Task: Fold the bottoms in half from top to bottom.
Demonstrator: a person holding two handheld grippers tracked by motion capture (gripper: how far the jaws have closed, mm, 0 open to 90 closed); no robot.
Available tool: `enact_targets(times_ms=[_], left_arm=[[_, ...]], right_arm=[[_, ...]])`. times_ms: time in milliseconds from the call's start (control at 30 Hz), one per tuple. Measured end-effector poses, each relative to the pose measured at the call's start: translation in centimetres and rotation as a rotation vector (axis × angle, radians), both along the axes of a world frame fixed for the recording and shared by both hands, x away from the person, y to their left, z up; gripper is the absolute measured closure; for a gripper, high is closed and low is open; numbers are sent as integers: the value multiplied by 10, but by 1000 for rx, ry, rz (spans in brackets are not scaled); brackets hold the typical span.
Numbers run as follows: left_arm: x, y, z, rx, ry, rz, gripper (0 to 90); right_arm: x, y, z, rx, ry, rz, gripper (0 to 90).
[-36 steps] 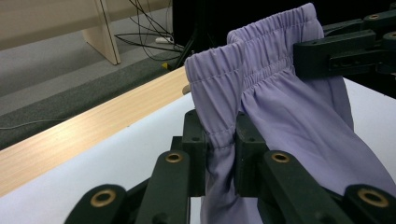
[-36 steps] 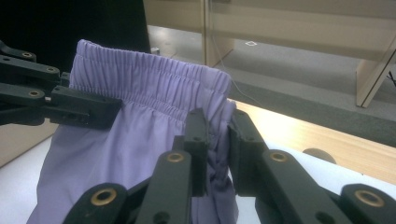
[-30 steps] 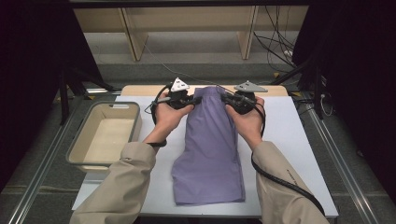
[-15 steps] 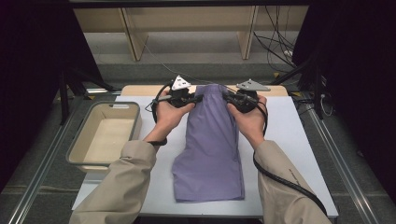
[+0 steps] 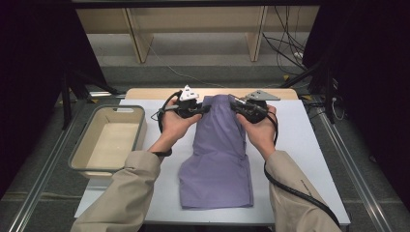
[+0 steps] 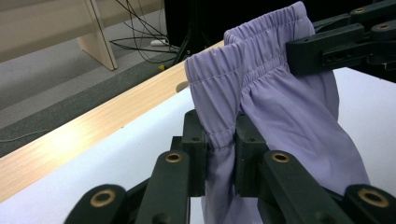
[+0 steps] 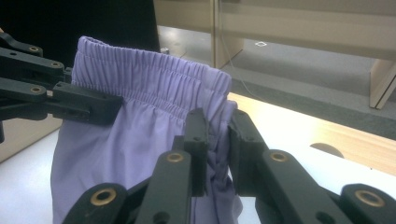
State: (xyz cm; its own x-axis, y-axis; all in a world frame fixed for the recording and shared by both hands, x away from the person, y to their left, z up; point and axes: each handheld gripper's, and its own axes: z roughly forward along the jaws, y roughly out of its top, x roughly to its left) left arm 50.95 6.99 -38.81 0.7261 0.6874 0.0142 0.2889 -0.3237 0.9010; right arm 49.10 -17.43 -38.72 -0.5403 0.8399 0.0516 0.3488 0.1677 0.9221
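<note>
Now both hands are up at the far end of the bench (image 5: pixel 309 130), and the purple shorts (image 5: pixel 220 159) hang from them by the waistband, leg ends trailing flat on the white top toward the person. Left hand-held gripper (image 5: pixel 205 109) is clamped on the left side of the elastic; in the left gripper view the pads (image 6: pixel 198 140) pinch a fold of gathered band (image 6: pixel 219 135) tight between them. Right hand-held gripper (image 5: pixel 235 104) is doing the same on the other side, closed on the elastic with fabric bunched in its jaws. The waistband sits raised off the surface between the two, slightly slack in the middle.

By my reading, this is a lift ready to fold or shift the shorts. To do it well: keep both grips firm, hold the two hands level so the band doesn't twist, ease them apart just enough to take out the sag, and move together so the legs drag straight rather than skewing. A beige bin (image 5: pixel 82 154) waits at the left edge.
</note>
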Motion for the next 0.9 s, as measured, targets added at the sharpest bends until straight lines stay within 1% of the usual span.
enact_targets(times_ms=[233,367,567,667,767,900], left_arm=[[-6,1,-5,7,-2,-19,774],[-10,2,-9,3,1,-32,775],[-18,1,-14,17,-10,-60,775],[-22,2,-15,13,-16,-68,774],[-26,3,-16,7,-21,-78,774],[-32,6,-16,13,-32,-92,774]], right_arm=[[-7,-2,-4,-3,3,22,797],[-12,-3,-9,-3,5,33,797],[-21,-6,-15,1,8,43,798],[-25,-8,-17,2,9,45,798],[-30,-8,-17,6,0,47,798],[-37,-7,-18,5,-14,55,798]])
